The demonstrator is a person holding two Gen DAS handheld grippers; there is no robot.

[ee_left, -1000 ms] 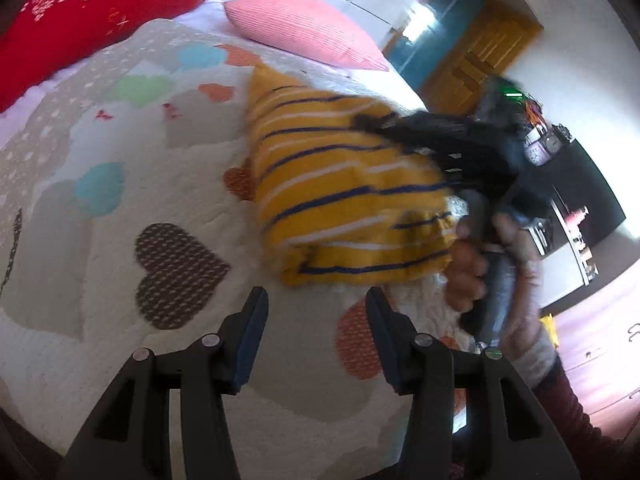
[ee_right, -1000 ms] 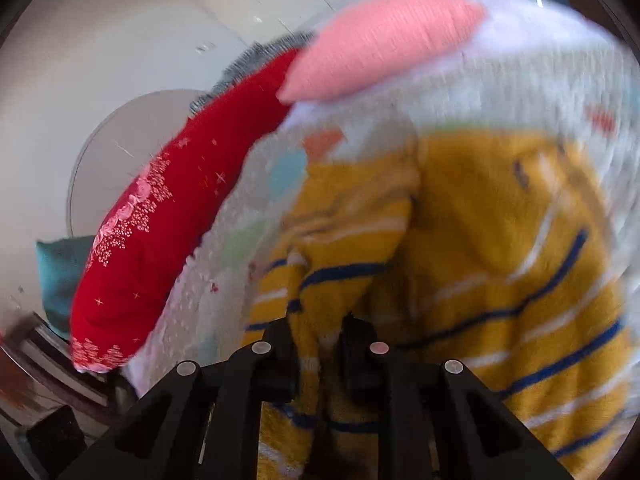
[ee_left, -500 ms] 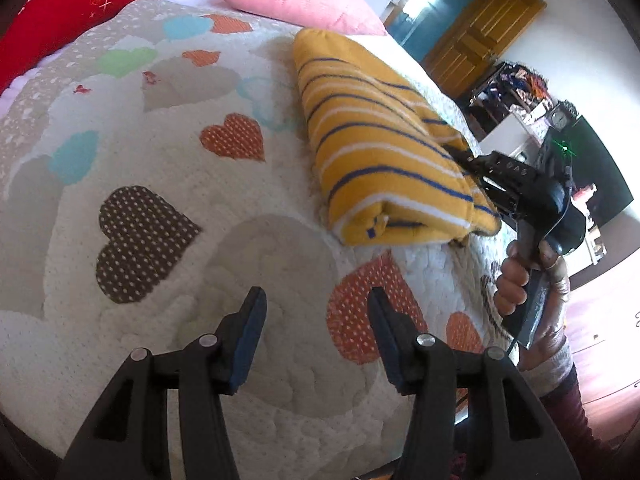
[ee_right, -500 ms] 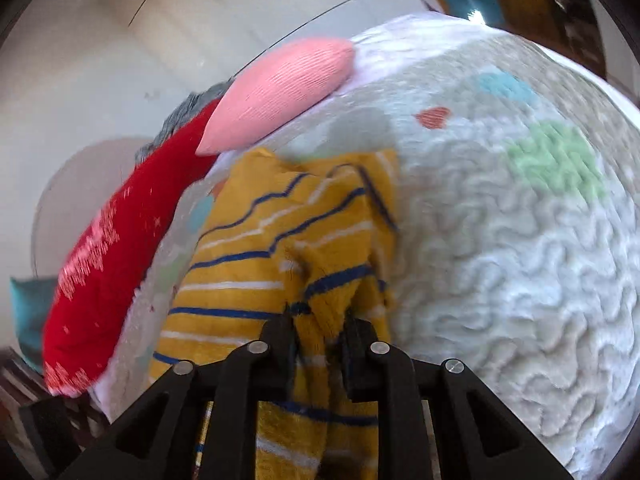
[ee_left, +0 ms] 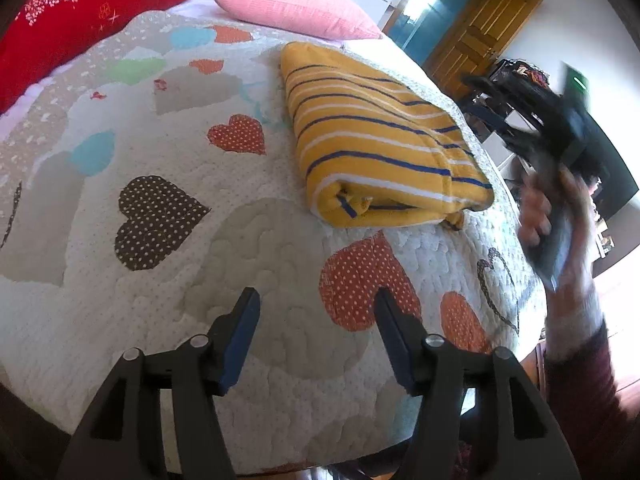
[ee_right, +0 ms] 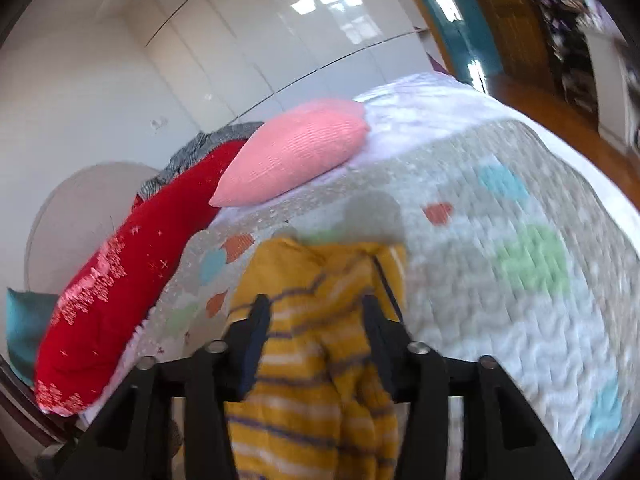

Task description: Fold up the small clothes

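Both grippers spread, clear of folded striped garment (ee_left: 384, 136) on quilt (ee_left: 168, 160).

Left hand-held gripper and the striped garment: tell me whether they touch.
Apart. The left wrist view shows the left hand-held gripper open, with bare quilt between it and the folded striped garment.

Heart quilt bed (ee_left: 168, 320): folded striped garment (ee_left: 380, 140), pillows (ee_left: 296, 4).

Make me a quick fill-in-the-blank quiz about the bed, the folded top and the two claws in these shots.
1. The folded top is yellow with ___ and white stripes.
2. The pillow just beyond the top is ___.
3. The left claw has its jaws ___, holding nothing.
4. The quilt is patterned with ___ shapes.

Missing words: blue; pink; open; heart
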